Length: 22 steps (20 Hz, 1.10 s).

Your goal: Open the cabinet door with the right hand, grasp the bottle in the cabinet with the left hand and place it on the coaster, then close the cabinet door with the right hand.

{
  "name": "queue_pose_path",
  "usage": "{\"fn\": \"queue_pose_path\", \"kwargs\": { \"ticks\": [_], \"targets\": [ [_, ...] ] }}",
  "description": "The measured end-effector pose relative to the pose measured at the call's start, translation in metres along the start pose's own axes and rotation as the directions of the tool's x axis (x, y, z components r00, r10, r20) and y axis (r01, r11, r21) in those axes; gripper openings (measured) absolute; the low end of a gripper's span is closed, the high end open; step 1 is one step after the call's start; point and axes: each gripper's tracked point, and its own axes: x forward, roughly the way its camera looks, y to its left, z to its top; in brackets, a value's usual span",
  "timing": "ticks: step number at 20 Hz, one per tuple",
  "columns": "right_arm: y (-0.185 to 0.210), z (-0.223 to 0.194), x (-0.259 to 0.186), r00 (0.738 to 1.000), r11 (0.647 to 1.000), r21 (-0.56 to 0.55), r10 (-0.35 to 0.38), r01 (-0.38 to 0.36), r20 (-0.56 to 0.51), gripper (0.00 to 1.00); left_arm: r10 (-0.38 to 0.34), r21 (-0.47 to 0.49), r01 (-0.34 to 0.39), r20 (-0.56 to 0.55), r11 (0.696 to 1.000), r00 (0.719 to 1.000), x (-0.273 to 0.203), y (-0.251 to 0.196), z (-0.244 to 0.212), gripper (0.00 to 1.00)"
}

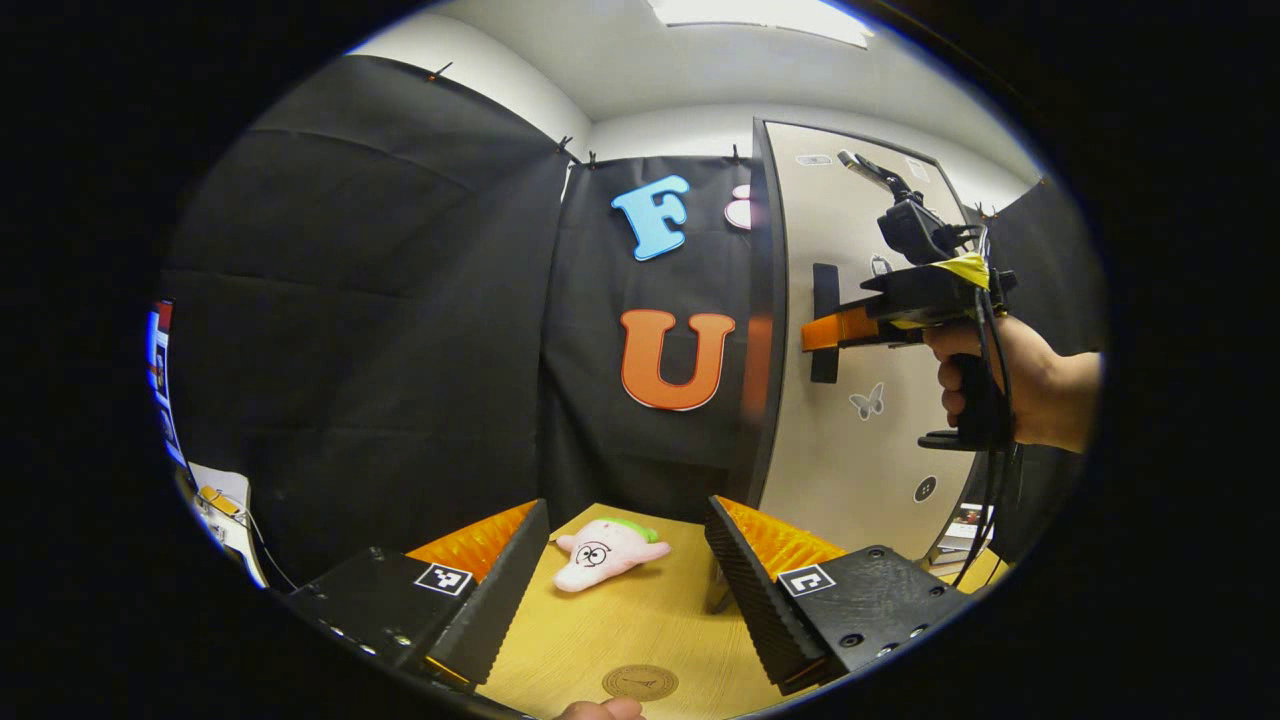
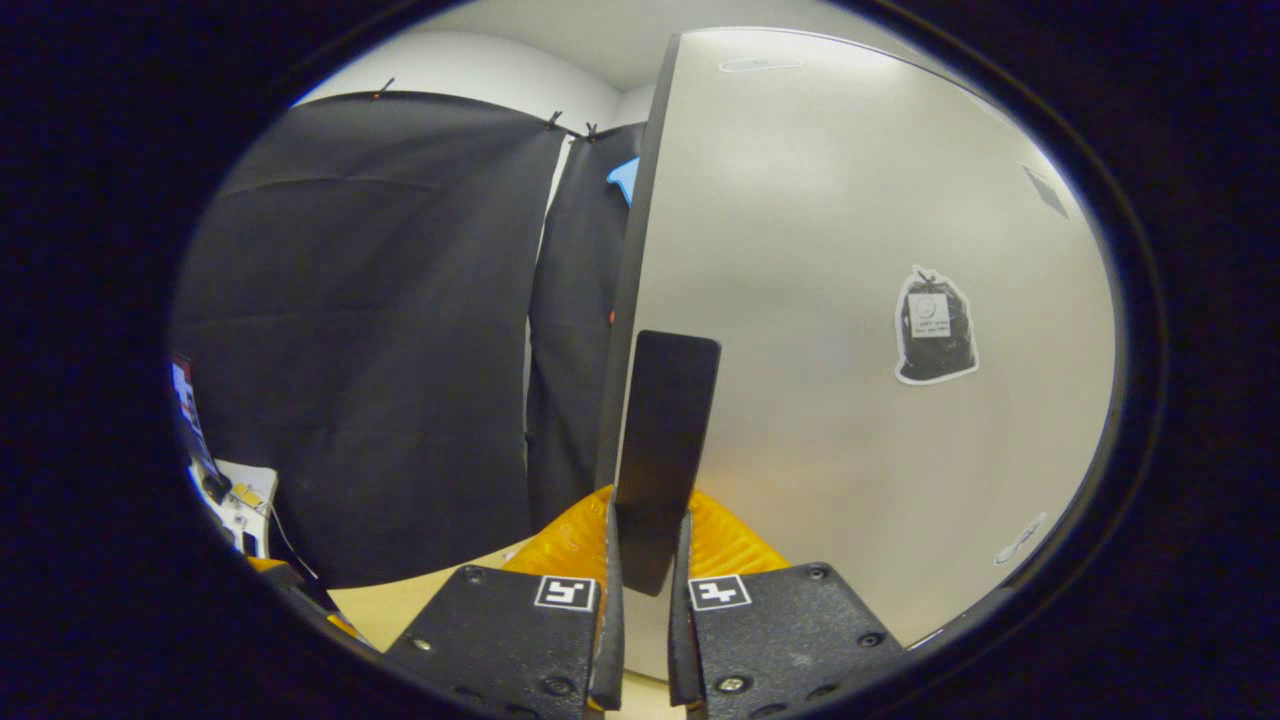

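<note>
Right gripper [image 2: 645, 610]: jaws clenched on the door handle [image 2: 662, 450], a stiff flat bar, taken near its lower end.
Left gripper [image 1: 625, 590]: jaws released, holding nothing, above the counter [image 1: 640, 625].
Cabinet door [image 2: 850, 300]: rigid, smooth, probably light to swing.
Bottle: unseen, presumably behind the door.
Coaster [image 1: 640, 682]: flat on the counter, near a plush toy [image 1: 605, 550].
Room: black cloth walls.
</note>
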Motion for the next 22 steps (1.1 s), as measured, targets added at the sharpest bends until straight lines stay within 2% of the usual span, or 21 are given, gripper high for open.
{"fn": "queue_pose_path", "kwargs": {
  "ticks": [6,10,15,19,22],
  "targets": [
    [0.005,-0.002,-0.023,0.997,0.997,0.044,0.072,-0.071,-0.034,0.17,-0.046,-0.011,0.046,-0.029,0.999,0.999,0.0,0.001,-0.015,0.95],
    [0.008,-0.005,-0.046,0.991,0.992,0.061,0.116,-0.112,-0.069,0.16,-0.05,-0.032,0.048,-0.066,0.998,0.997,-0.005,0.011,-0.036,0.95],
    [0.003,-0.007,-0.081,0.989,0.993,0.068,0.1,-0.093,-0.11,0.15,-0.091,0.013,0.093,-0.107,0.996,0.99,0.013,0.008,-0.057,0.95],
    [-0.005,-0.012,-0.122,0.989,0.993,0.094,0.078,-0.067,-0.126,0.16,-0.123,0.065,0.132,-0.124,0.989,0.985,0.03,-0.026,-0.054,0.95],
    [-0.02,-0.023,-0.156,0.99,0.99,0.12,0.09,-0.077,-0.108,0.16,-0.162,0.087,0.169,-0.084,0.982,0.983,0.042,-0.08,-0.032,0.95]
  ]
}}
